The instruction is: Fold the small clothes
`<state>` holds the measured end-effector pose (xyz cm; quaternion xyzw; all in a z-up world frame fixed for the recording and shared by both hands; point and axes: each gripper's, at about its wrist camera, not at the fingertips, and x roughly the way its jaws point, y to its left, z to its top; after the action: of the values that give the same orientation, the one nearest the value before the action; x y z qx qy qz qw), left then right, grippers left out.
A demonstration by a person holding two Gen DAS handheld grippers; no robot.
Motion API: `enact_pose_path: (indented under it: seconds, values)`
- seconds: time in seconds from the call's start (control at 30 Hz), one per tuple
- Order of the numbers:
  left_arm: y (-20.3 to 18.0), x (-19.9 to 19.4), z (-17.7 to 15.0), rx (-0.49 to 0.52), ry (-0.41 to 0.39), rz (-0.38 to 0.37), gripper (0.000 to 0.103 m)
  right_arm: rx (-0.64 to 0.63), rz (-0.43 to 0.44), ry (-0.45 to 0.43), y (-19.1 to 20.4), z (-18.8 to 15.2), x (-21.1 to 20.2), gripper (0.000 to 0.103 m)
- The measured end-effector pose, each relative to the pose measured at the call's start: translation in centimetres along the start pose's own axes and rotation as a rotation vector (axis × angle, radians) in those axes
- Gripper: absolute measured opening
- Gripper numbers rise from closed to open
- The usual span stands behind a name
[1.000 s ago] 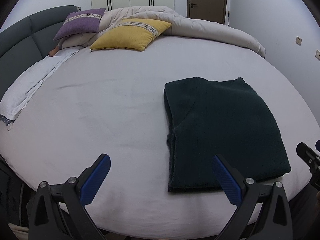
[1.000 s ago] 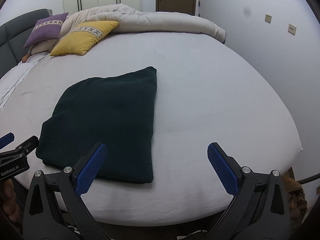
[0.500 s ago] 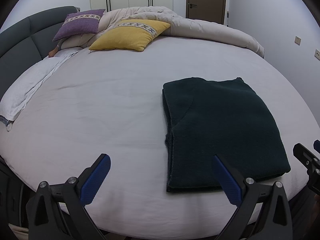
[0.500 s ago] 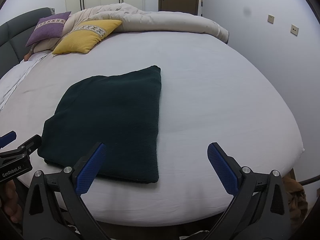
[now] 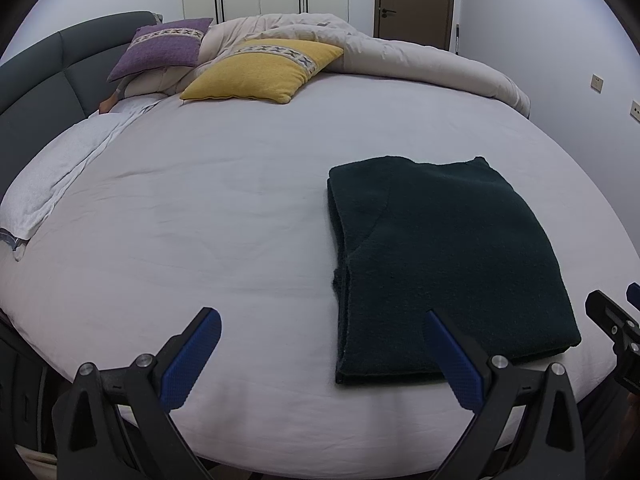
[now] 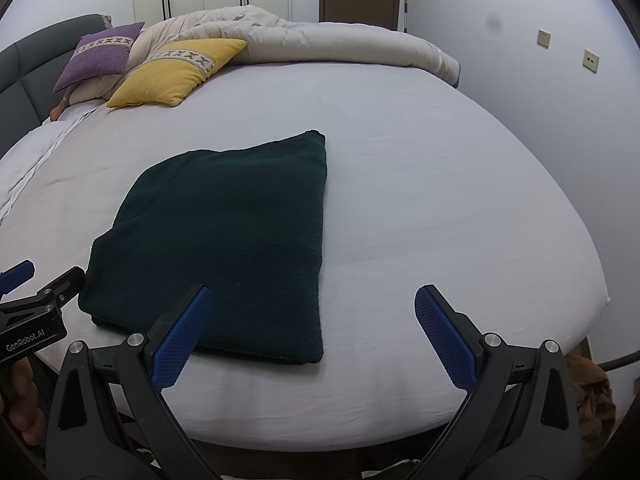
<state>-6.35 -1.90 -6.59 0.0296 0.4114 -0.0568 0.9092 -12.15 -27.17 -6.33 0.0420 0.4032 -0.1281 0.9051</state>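
Note:
A dark green knitted garment (image 5: 440,248) lies folded into a rectangle on the white bed sheet (image 5: 208,208), near the front edge. In the right wrist view the same garment (image 6: 224,232) sits left of centre. My left gripper (image 5: 320,354) hovers open at the bed's front edge, its right finger over the garment's near left corner. My right gripper (image 6: 310,330) is open too, its left finger above the garment's near edge. Neither holds anything. Each gripper shows at the other view's side edge.
A yellow pillow (image 5: 260,70) and a purple pillow (image 5: 164,46) lie at the head of the bed with a bunched beige duvet (image 5: 400,60). A grey headboard (image 5: 32,76) curves on the left. A white wall (image 6: 540,80) stands close on the right.
Both grippers have drifted slightly, so the garment sits a little lower and nearer in each view. The garment itself has not moved. Both grippers stay open.

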Motion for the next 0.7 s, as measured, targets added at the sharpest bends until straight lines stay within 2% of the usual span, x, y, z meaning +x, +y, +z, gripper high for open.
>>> enact_pose_path:
  seconds: [0.7]
  values:
    - [-0.19, -0.06, -0.15, -0.007, 0.001, 0.006, 0.103, -0.002, 0.0, -0.004, 0.74, 0.09, 0.01, 0.102]
